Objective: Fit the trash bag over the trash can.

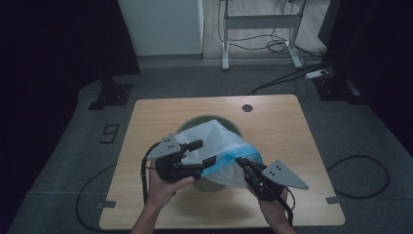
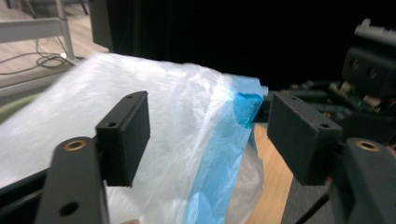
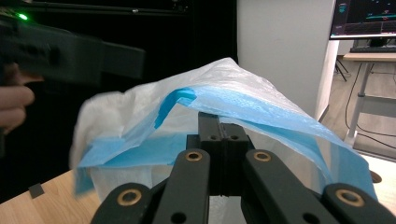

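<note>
Bag (image 1: 219,146), white with a blue edge, sits over a green bin (image 1: 209,183) in the middle of the bench (image 1: 292,146). Right gripper (image 1: 242,162) has its jaws shut tight on the blue edge and holds it up off the bin. Left gripper (image 1: 204,153) has its jaws wide apart; the bag lies between them, and the pads do not press it. A hand (image 1: 163,187) holds each gripper from the near side of the bench.
</note>
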A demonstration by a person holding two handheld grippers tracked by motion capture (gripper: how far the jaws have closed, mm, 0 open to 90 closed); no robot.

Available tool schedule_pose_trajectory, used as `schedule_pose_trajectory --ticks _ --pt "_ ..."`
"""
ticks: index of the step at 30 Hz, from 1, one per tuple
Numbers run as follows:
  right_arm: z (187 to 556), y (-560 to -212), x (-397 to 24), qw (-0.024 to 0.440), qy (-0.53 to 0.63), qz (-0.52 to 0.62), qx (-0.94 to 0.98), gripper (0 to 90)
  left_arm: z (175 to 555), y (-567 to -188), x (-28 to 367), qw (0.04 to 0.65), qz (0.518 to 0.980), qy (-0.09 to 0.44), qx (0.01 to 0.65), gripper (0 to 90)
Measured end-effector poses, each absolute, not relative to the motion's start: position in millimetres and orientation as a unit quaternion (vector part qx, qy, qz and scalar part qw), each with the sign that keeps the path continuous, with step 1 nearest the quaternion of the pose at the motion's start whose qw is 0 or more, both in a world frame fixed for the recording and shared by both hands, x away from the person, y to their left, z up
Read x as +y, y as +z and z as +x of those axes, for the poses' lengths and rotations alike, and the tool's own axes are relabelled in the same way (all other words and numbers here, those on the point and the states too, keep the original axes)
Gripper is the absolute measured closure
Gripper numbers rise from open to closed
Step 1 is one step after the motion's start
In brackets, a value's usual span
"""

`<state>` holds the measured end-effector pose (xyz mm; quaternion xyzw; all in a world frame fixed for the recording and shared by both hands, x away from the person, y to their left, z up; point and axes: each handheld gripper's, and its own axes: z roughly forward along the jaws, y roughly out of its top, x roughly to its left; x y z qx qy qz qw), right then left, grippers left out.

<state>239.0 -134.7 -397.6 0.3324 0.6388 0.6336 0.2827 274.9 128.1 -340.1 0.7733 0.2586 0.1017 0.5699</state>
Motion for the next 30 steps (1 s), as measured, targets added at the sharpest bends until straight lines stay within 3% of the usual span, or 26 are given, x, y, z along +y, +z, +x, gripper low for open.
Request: schedule_pose_trajectory --ticks 6,12,14,18,20,24,30 --pt "238.2 -396.7 -132.9 0.281 0.638 0.327 0.638 89.2 278.0 -352.1 112.6 0.563 0.782 0.097 0.248 21.6" --pt "236.9 -395.1 -133.4 0.282 0.641 0.325 0.636 89.2 274.4 -359.0 102.9 0.549 0.793 0.123 0.236 23.4" --pt "236.6 -394.7 -133.3 0.283 0.641 0.324 0.636 89.2 273.0 -360.3 101.7 0.543 0.792 0.142 0.241 31.1" --pt "235.7 -395.2 -132.1 0.283 0.641 0.323 0.636 89.2 272.5 -360.2 103.7 0.549 0.782 0.155 0.250 61.5" --pt "235.4 -395.9 -131.5 0.283 0.641 0.323 0.637 89.2 274.4 -359.0 106.1 0.556 0.778 0.145 0.255 72.2" --pt "236.2 -398.1 -131.9 0.283 0.638 0.324 0.639 89.2 279.5 -354.6 113.9 0.575 0.756 0.141 0.280 83.1" --pt "240.7 -403.0 -137.7 0.278 0.631 0.333 0.643 89.2 292.8 -347.1 131.9 0.608 0.716 0.132 0.315 87.7"
